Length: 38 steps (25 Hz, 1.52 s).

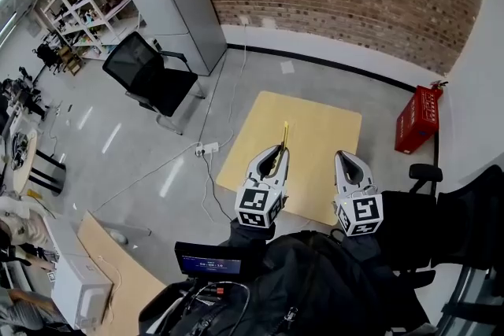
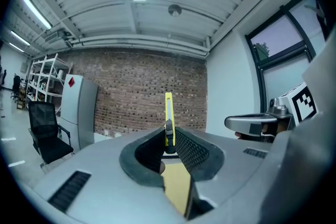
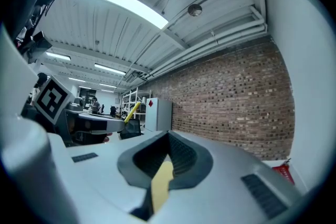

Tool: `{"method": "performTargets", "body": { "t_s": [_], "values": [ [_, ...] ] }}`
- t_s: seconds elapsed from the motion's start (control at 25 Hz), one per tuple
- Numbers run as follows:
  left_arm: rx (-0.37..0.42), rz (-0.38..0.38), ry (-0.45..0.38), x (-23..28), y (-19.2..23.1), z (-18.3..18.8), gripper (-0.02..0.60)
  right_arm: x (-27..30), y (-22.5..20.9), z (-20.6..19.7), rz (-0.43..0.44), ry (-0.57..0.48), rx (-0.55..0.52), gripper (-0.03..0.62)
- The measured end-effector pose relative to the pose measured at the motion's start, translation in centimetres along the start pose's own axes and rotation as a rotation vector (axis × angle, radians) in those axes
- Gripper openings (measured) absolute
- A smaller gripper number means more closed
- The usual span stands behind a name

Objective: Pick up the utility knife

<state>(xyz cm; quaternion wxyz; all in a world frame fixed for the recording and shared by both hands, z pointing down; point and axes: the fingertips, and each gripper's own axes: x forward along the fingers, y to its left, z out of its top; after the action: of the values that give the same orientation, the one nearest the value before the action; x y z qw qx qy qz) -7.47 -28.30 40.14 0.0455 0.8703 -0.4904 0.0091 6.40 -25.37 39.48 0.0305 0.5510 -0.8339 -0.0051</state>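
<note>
Yellow knife is clamped between the jaws of the left gripper, its tip pointing to 12 o'clock, and it appears lifted clear of the table below. Judgement: the pick-up is essentially done, and all that remains is to keep hold. The left gripper view shows the jaws pressed on the knife's lower end. The right gripper, at 3 o'clock of the left, is closed on nothing. Both are held level, side by side, pointing forward over the table.
</note>
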Motion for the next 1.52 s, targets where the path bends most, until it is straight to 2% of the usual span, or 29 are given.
{"method": "performTargets", "body": {
  "t_s": [1.52],
  "values": [
    [0.006, -0.009, -0.024, 2.4, -1.5, 0.8, 0.063, 1.1, -2.6, -0.2, -0.006, -0.01, 0.005, 0.005]
  ]
}}
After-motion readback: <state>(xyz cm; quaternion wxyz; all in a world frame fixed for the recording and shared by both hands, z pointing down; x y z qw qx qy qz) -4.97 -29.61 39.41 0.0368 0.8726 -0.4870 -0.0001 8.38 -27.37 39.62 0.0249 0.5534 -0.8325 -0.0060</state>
